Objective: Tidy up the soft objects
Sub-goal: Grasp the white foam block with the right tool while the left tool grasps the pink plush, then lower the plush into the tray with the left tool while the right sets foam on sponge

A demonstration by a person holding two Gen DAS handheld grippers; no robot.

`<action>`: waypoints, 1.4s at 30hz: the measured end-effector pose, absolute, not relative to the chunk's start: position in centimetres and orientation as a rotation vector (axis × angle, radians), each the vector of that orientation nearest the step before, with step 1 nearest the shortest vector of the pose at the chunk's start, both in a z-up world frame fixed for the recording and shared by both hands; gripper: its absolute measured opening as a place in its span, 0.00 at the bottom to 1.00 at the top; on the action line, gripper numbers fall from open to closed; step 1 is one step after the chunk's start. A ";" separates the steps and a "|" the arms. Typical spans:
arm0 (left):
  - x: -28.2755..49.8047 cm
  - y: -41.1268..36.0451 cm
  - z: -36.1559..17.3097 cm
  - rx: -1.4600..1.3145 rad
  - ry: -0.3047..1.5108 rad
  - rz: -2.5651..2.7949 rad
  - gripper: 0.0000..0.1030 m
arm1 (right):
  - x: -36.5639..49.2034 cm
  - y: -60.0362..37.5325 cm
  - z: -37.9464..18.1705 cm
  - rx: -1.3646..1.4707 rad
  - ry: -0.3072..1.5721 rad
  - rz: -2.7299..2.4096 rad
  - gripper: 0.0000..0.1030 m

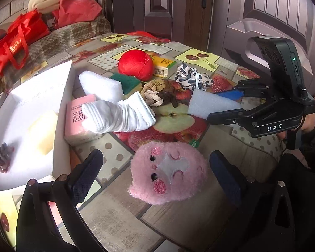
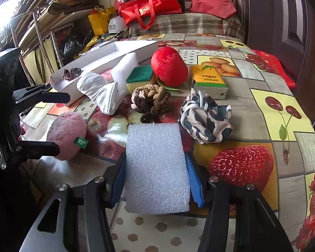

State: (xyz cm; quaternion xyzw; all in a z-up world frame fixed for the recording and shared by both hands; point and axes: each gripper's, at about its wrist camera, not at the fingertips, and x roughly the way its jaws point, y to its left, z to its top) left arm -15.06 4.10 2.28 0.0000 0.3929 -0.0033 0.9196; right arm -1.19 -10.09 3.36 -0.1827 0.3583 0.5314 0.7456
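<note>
A lived-in home, likely an entry or storage corner — dark panelled doors (image 1: pixel 157 6) behind a desk (image 2: pixel 262 109) under a fruit-print oilcloth, red shopping bags (image 2: pixel 149 10) on a plaid-covered seat (image 2: pixel 199 25), and cluttered metal shelving (image 2: pixel 44 42) against a tiled wall

My right gripper (image 1: pixel 218 107) is black, lettered "DAS" in white, blue pads (image 2: pixel 194 180), silver screws; green light glows at twelve o'clock.
</note>
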 end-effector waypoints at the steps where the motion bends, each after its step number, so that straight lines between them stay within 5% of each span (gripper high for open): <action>1: -14.9 3.8 2.0 0.013 0.822 -0.018 1.00 | -1.3 -10.0 3.4 -0.408 0.781 1.162 0.52; 6: -13.6 2.5 0.7 0.051 0.895 -0.052 0.98 | -3.6 -9.1 3.2 -0.554 0.704 1.159 0.53; 8: -13.4 2.6 0.3 0.045 0.917 -0.047 0.66 | -3.9 -8.9 3.1 -0.550 0.708 1.174 0.51; 15: -16.0 3.5 2.8 0.071 0.725 0.032 0.65 | -3.5 -9.4 4.2 -0.448 0.717 1.225 0.50; 22: -19.6 10.0 5.2 0.046 0.422 0.355 0.65 | -2.3 -9.8 9.4 -0.079 0.512 1.167 0.50; 42: -25.3 23.0 5.1 -0.219 0.265 0.769 0.65 | -6.5 1.6 8.0 -0.169 0.431 1.185 0.50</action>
